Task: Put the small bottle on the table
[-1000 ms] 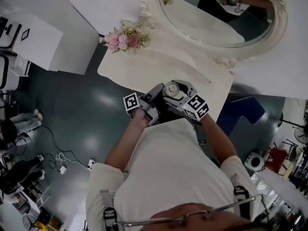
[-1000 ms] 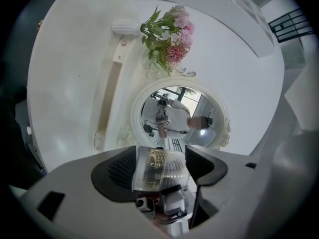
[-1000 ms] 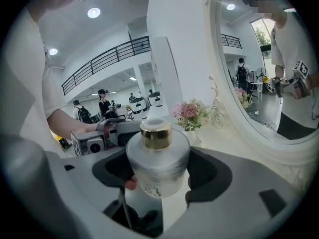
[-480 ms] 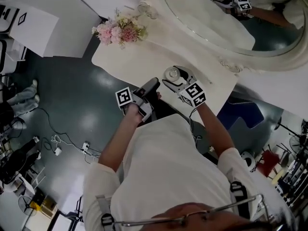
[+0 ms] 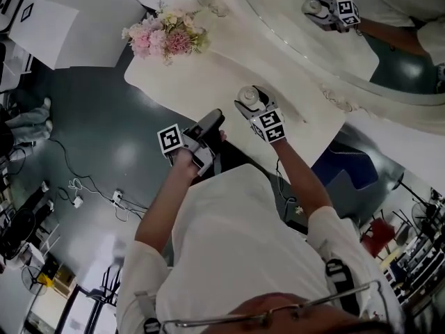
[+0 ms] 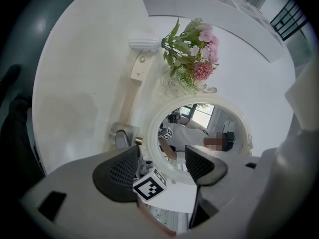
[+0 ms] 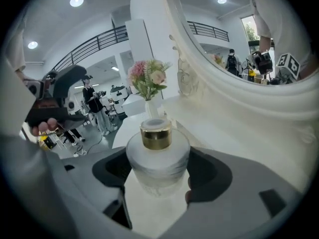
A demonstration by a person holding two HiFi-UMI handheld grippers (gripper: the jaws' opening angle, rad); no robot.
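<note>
The right tool (image 7: 159, 179) grips the small frosted-glass bottle with gold collar (image 7: 157, 153) upright above the white tabletop (image 5: 195, 82); contact not discernible; the left tool (image 6: 162, 166) is parted and empty. Recommended: lower vertically, seat the base flat, then release.

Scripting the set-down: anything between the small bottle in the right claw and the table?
Nothing visible. The right claw holds the small bottle over bare table; the flowers stand at the far end, and the open left claw is off to the side.

The right claw (image 5: 250, 103) holds the small bottle (image 5: 247, 94) above the table (image 5: 195, 82).
</note>
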